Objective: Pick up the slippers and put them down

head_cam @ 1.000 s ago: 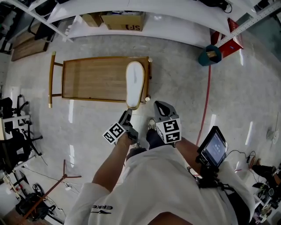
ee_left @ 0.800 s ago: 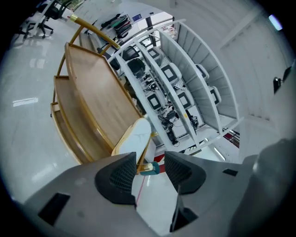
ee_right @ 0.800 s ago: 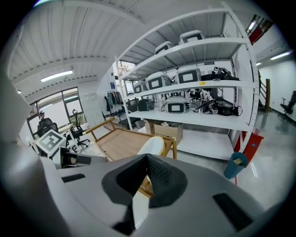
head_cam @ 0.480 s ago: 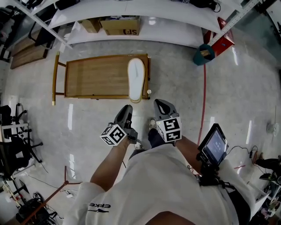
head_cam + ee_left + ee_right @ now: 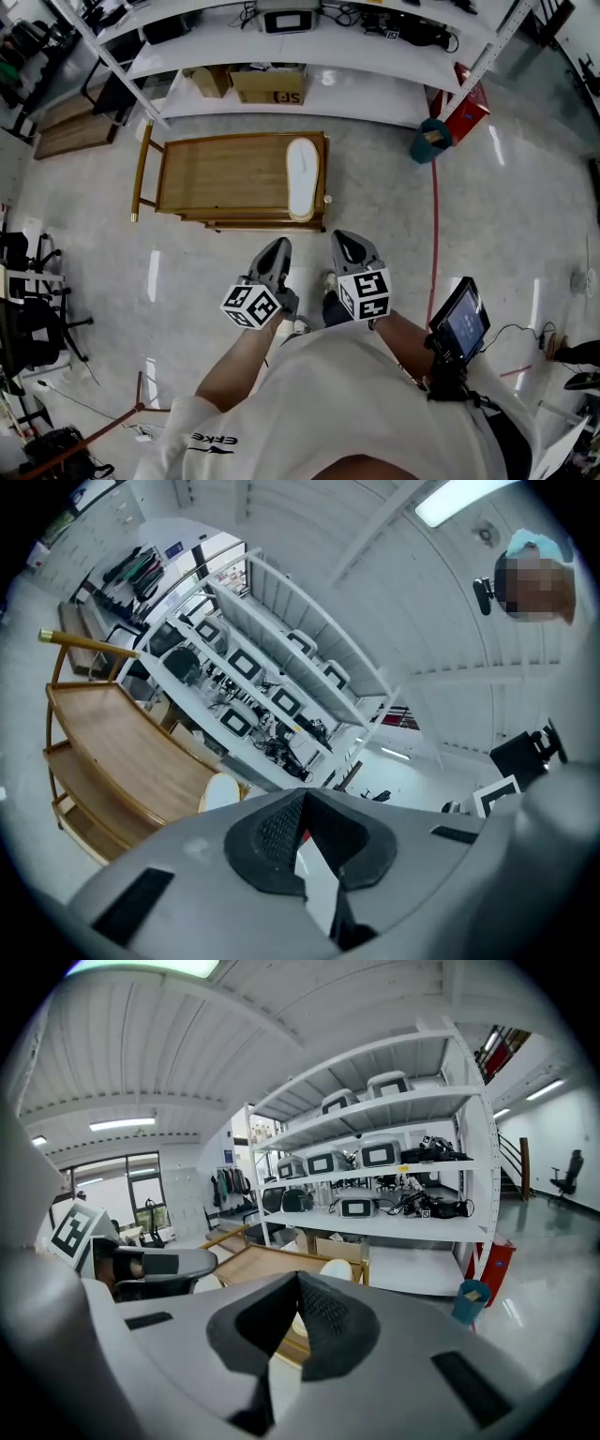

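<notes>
Grey floor bears wooden cart; left hand-held gripper just closed empty, right hand-held gripper closed.

Wooden cart on the floor just ahead of the left tongs and right tongs. White shelving beyond it, with a cardboard box on the bottom shelf. Teal bin and red case ahead-right of the right tongs. Red floor line runs to their right. Tablet behind-right of the right tongs.
</notes>
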A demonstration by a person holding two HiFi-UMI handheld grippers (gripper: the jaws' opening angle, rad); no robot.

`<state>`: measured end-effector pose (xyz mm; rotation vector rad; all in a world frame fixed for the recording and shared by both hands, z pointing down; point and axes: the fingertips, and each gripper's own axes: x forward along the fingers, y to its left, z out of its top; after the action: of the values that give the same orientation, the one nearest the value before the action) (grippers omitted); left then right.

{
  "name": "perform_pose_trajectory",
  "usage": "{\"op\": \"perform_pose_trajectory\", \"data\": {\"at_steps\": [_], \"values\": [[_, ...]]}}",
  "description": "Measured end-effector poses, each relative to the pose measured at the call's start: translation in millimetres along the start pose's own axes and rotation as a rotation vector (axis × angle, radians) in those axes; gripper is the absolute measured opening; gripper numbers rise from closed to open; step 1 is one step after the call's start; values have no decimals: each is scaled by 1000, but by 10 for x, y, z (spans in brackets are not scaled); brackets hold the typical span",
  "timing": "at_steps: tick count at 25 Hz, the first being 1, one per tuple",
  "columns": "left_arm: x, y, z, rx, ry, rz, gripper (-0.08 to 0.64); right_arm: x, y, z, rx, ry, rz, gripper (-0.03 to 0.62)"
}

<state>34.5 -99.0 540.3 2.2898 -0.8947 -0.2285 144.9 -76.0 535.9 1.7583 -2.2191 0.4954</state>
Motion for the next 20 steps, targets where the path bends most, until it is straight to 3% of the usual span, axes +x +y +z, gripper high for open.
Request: {"op": "perform_pose_trajectory", "data": {"at_steps": [9, 20], "values": [[-515, -639, 164, 192, -22, -117, 5, -595, 497, 173, -2, -105, -2, 5], [-958, -921, 154, 235, -25, -156, 5, -1111, 899, 213, -8, -158, -17, 5]]}}
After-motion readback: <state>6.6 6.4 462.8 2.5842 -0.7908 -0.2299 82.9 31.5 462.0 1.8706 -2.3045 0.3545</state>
